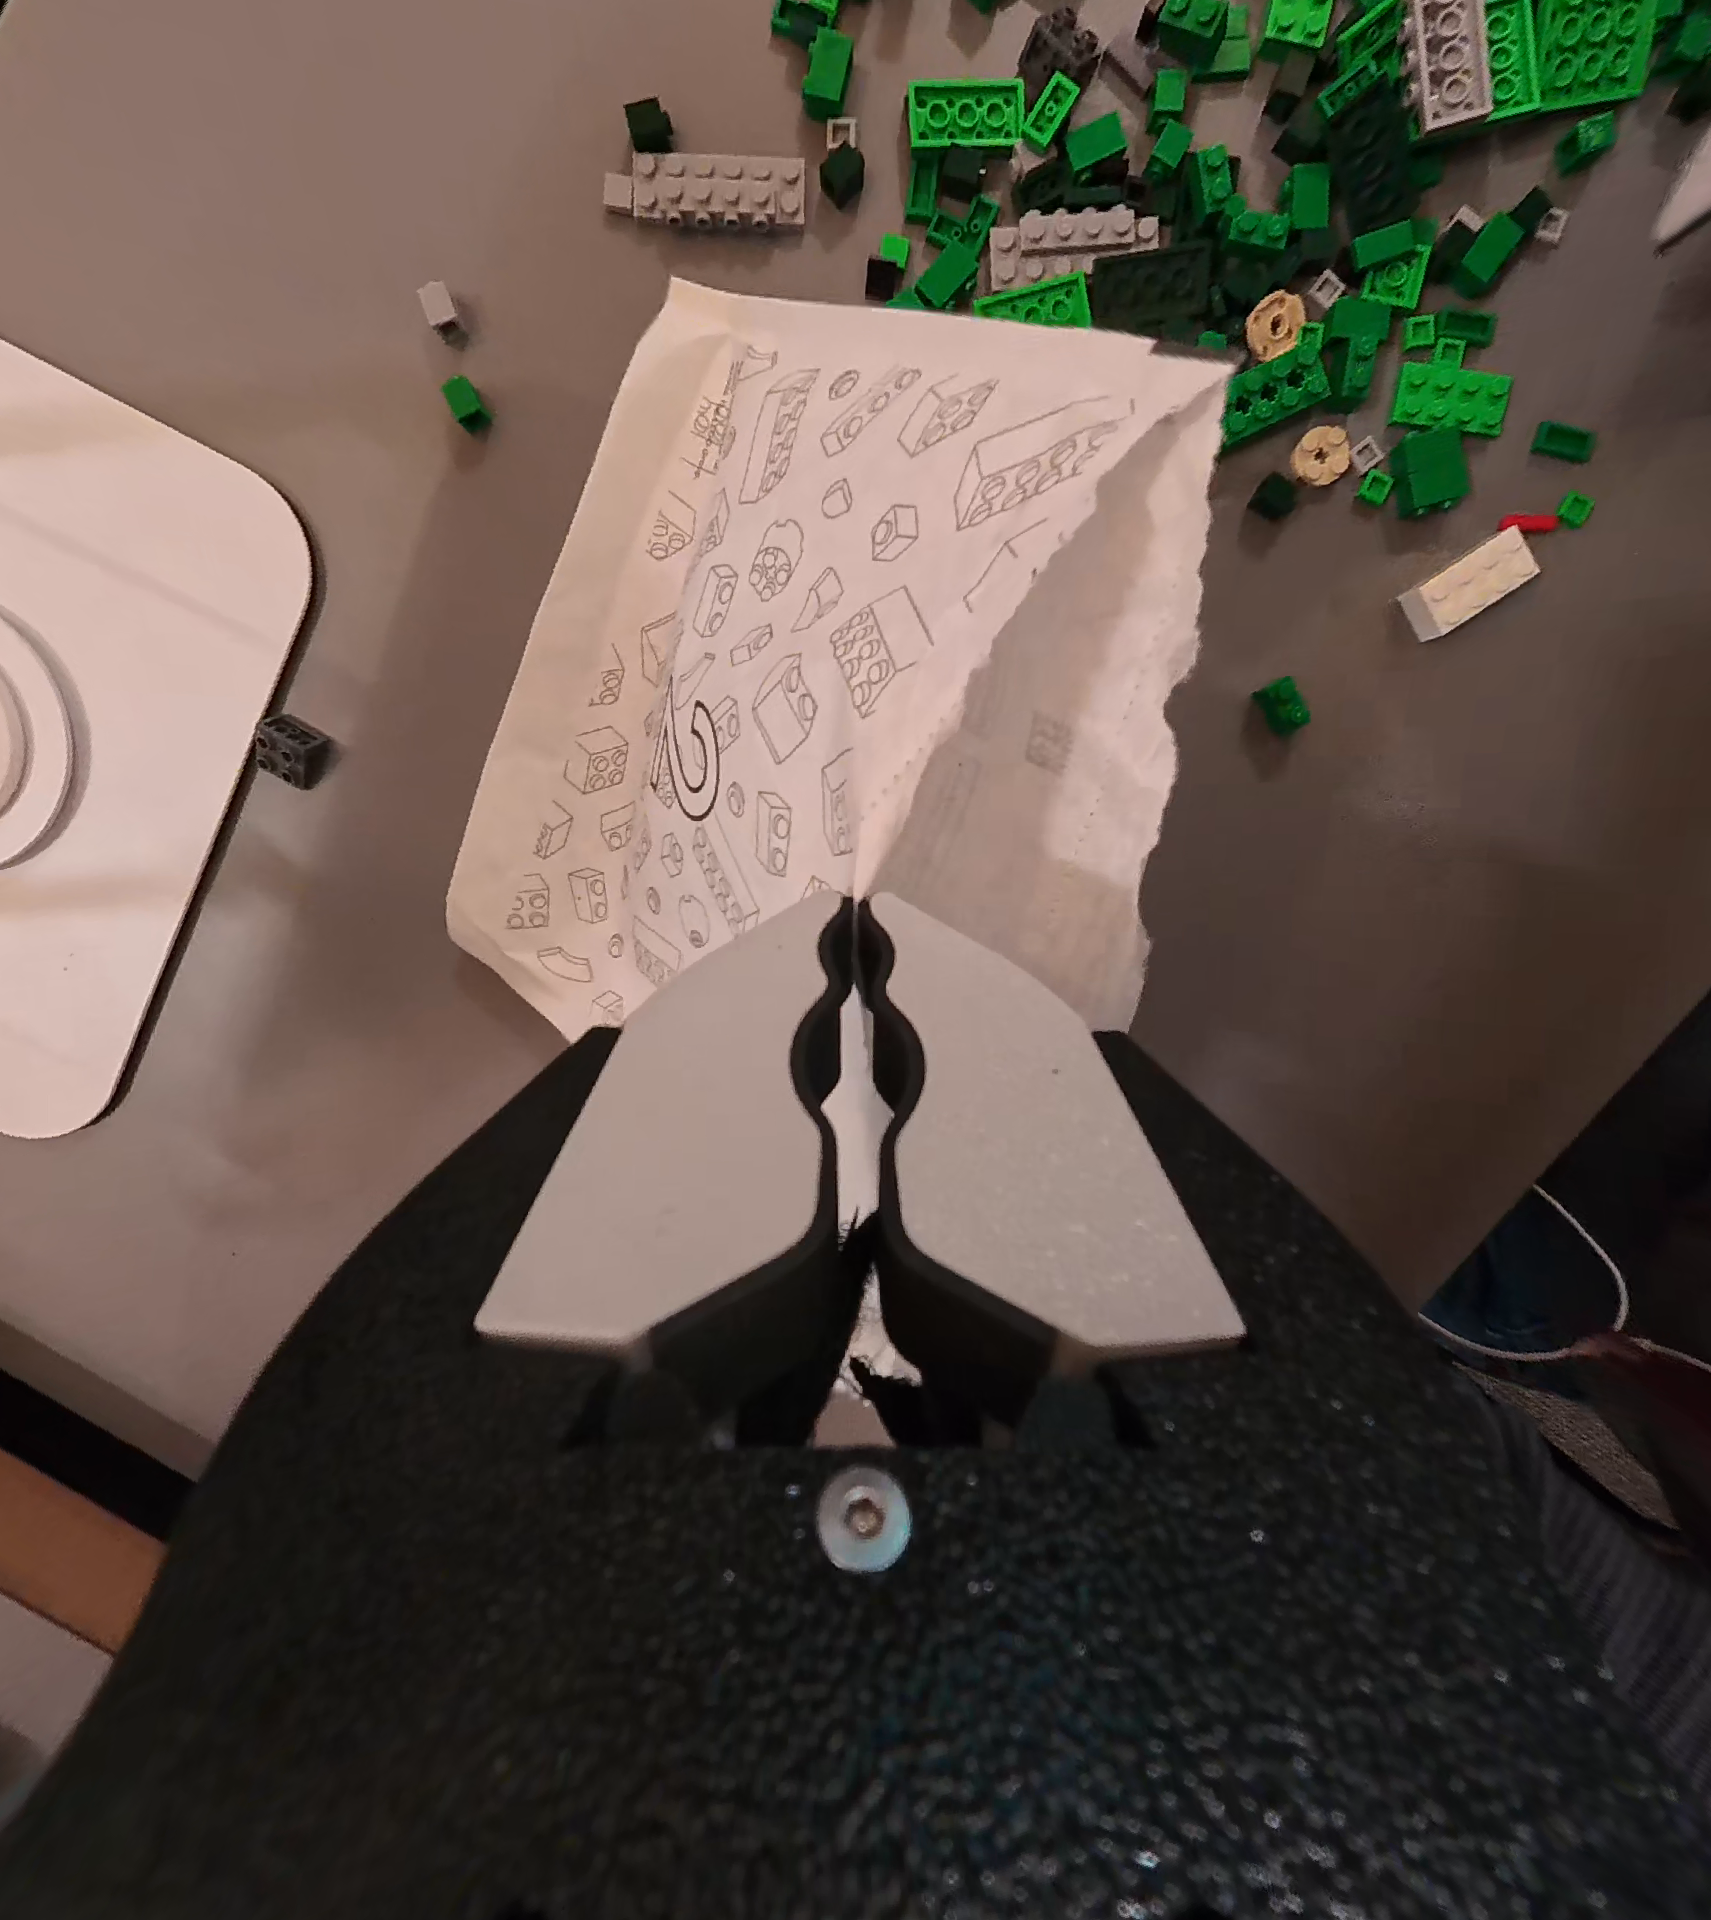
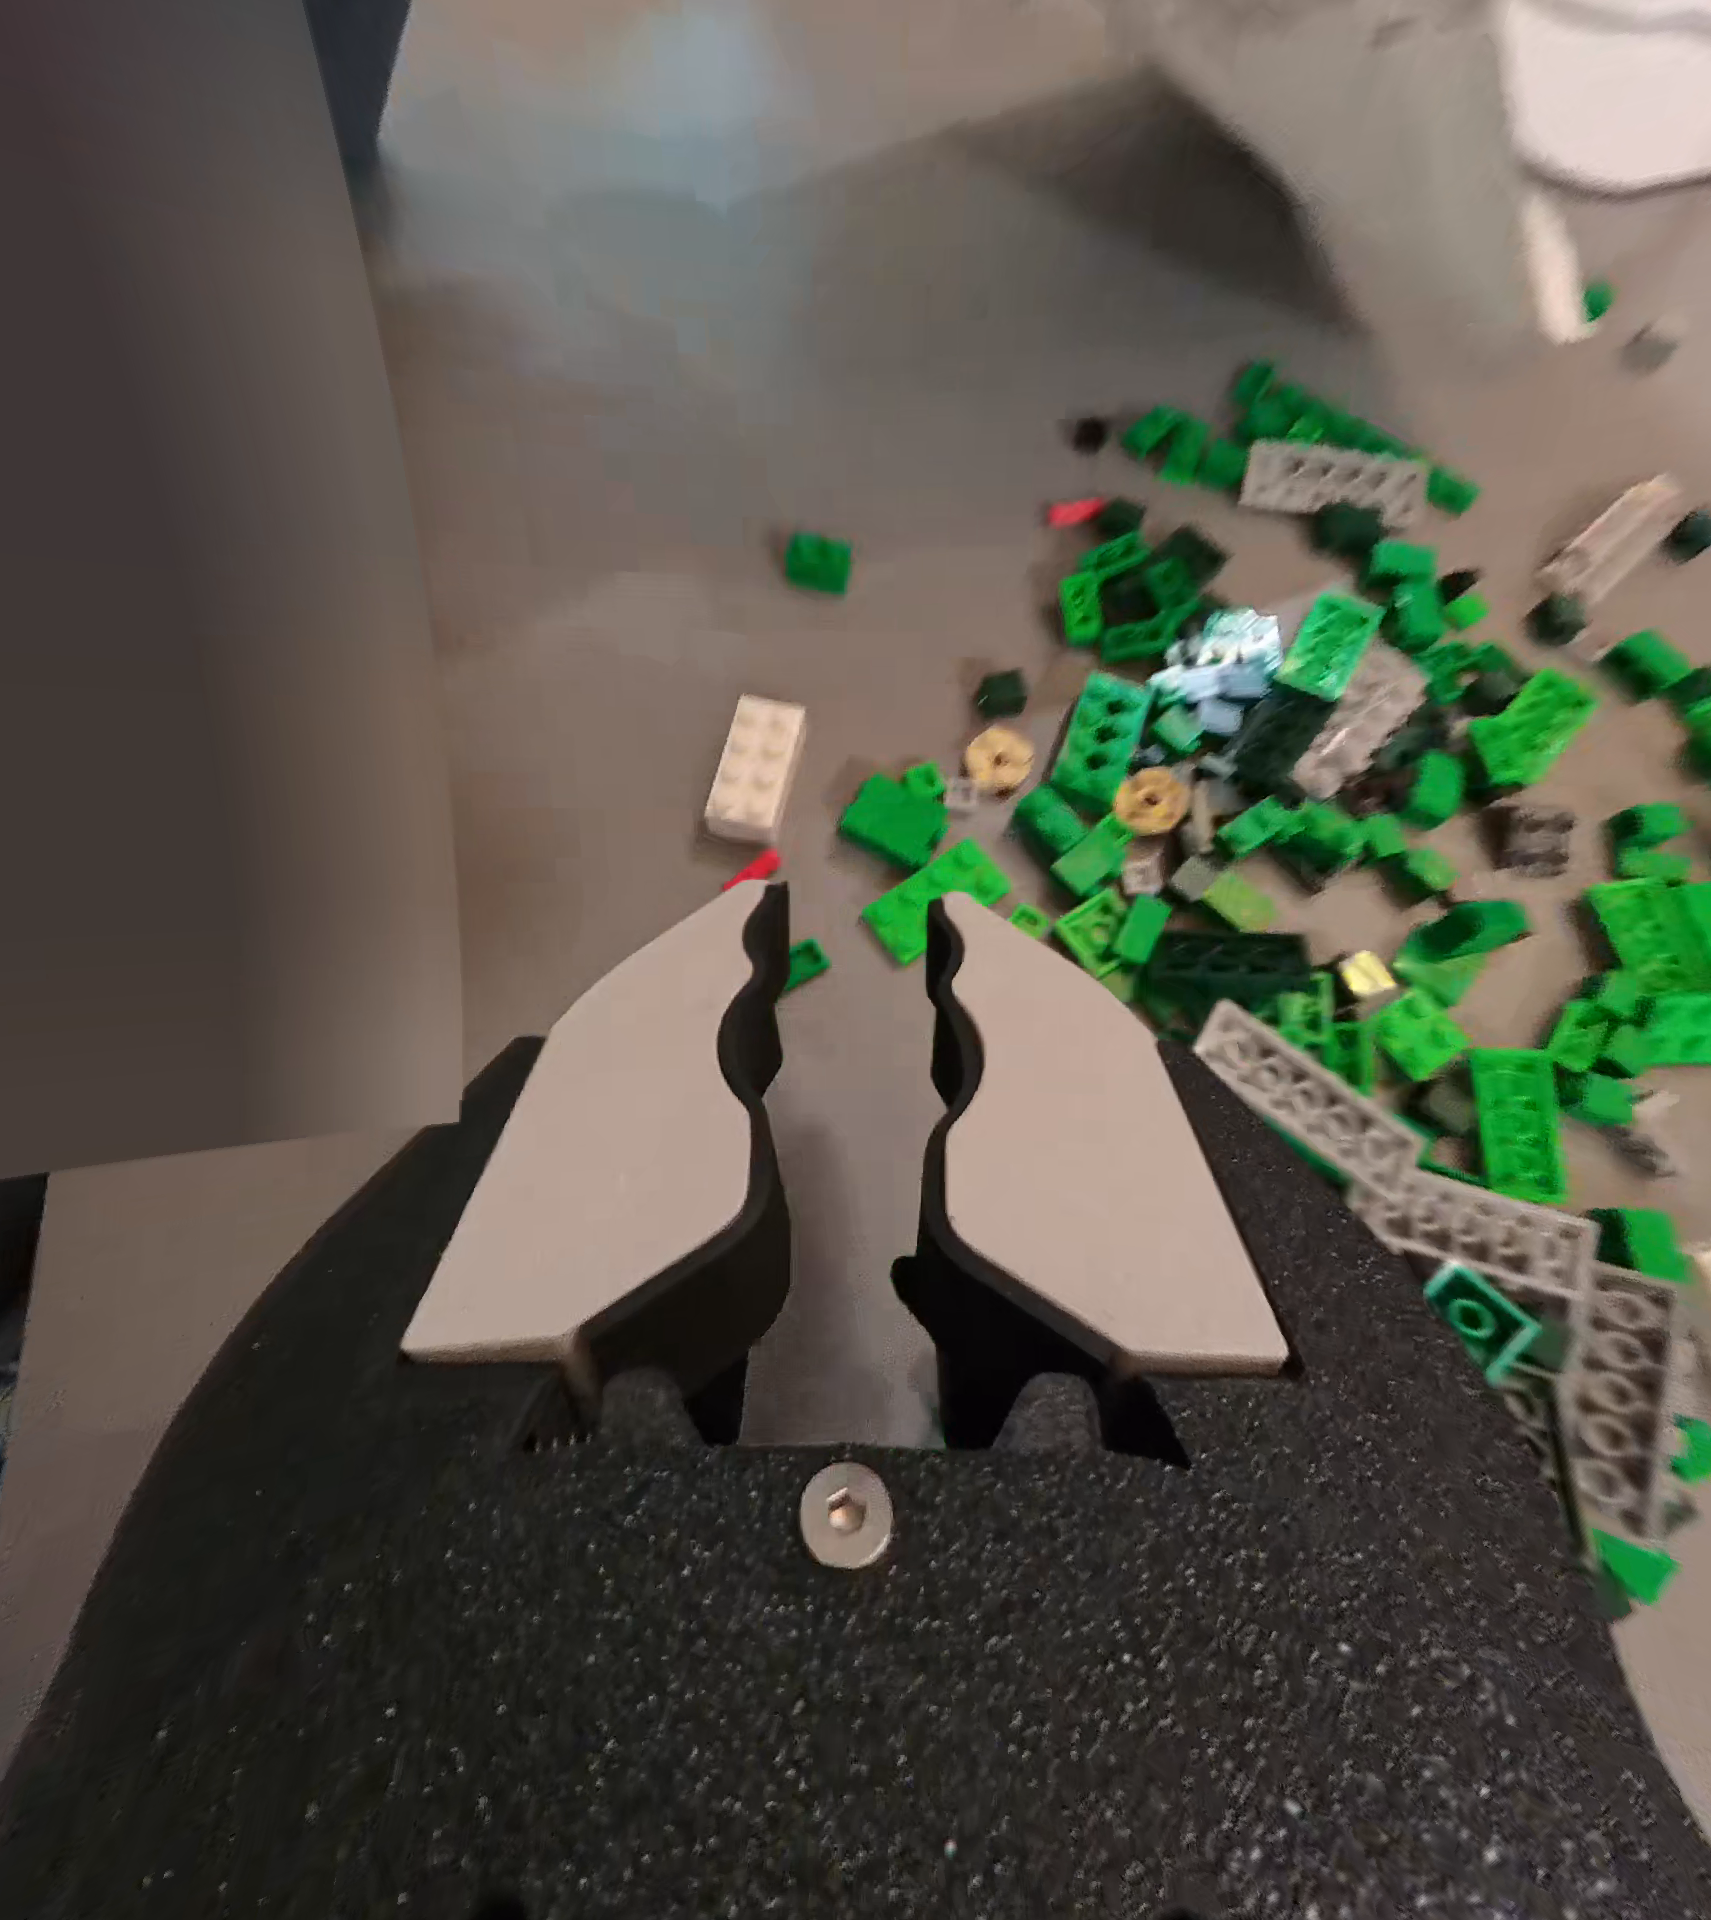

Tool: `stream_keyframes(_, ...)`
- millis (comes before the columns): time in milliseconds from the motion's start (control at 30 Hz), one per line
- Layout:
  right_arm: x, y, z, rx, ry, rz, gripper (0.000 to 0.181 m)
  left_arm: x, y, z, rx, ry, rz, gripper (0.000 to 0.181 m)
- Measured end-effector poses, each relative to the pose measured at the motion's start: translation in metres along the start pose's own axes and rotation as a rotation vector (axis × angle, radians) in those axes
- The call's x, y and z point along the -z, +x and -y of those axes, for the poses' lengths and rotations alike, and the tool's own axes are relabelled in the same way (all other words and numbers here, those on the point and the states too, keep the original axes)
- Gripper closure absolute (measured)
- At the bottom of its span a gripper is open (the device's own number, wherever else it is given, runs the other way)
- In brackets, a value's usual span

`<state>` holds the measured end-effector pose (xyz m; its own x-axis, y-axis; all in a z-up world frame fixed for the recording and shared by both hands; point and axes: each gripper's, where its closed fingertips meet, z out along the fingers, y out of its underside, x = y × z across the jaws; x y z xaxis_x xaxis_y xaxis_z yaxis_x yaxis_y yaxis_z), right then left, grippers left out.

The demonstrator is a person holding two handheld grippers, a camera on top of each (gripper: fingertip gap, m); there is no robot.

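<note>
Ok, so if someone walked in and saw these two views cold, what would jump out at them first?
First, the left gripper, shut on a torn white paper bag printed with brick outlines and held above the grey table. Next, the big scatter of green and grey toy bricks beyond the bag and to its right. The right gripper is open and empty, with a white brick lying just ahead on its left.

Left gripper (image 1: pixel 856 914): black speckled body, grey-faced fingers (image 1: pixel 685 1122), wavy black inner edges, silver hex screw (image 1: pixel 862 1523).
Right gripper (image 2: pixel 856 914): same build, grey fingers (image 2: pixel 1079 1153), silver hex screw (image 2: pixel 845 1513).
</note>
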<state>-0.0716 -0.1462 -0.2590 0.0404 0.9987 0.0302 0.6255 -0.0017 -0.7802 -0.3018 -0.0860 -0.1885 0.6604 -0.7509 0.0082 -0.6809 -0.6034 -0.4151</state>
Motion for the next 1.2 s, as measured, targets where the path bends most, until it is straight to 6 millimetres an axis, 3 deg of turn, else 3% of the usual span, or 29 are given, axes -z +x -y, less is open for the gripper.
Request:
stream_keyframes(100, -0.019, -0.01, -0.01, 0.023, -0.072, 0.024, 0.157, -0.002, 0.001, 0.0, -0.005, -0.013, -0.004, 0.181)
stream_keyframes(300, -0.074, -0.015, 0.04, 0.08, -0.018, -0.001, 0.158, -0.005, 0.004, 0.001, -0.021, -0.033, 0.002, 0.181)
stream_keyframes(467, -0.104, -0.017, 0.04, 0.077, -0.178, 0.05, 0.155, -0.005, 0.006, 0.001, -0.028, -0.035, 0.001, 0.181)
stream_keyframes(633, -0.109, -0.009, 0.04, 0.117, -0.231, 0.012, 0.166, -0.004, 0.006, 0.001, -0.029, -0.029, -0.003, 0.181)
stream_keyframes(800, -0.111, -0.01, 0.041, 0.138, -0.22, 0.001, 0.149, -0.004, 0.006, 0.0, -0.023, -0.027, -0.007, 0.181)
stream_keyframes(967, -0.115, -0.01, 0.045, 0.148, -0.201, 0.031, 0.149, -0.003, 0.007, 0.0, -0.027, -0.025, -0.006, 0.181)
stream_keyframes(1033, -0.117, -0.015, 0.044, 0.135, -0.205, 0.089, 0.171, -0.003, 0.007, 0.0, -0.029, -0.027, -0.004, 0.181)
stream_keyframes(1133, -0.116, -0.013, 0.046, 0.133, -0.214, 0.102, 0.172, -0.003, 0.007, 0.0, -0.03, -0.028, -0.003, 0.181)
stream_keyframes(1200, -0.11, -0.01, 0.059, 0.175, -0.173, 0.062, 0.172, -0.002, 0.007, 0.001, -0.03, -0.025, -0.001, 0.181)
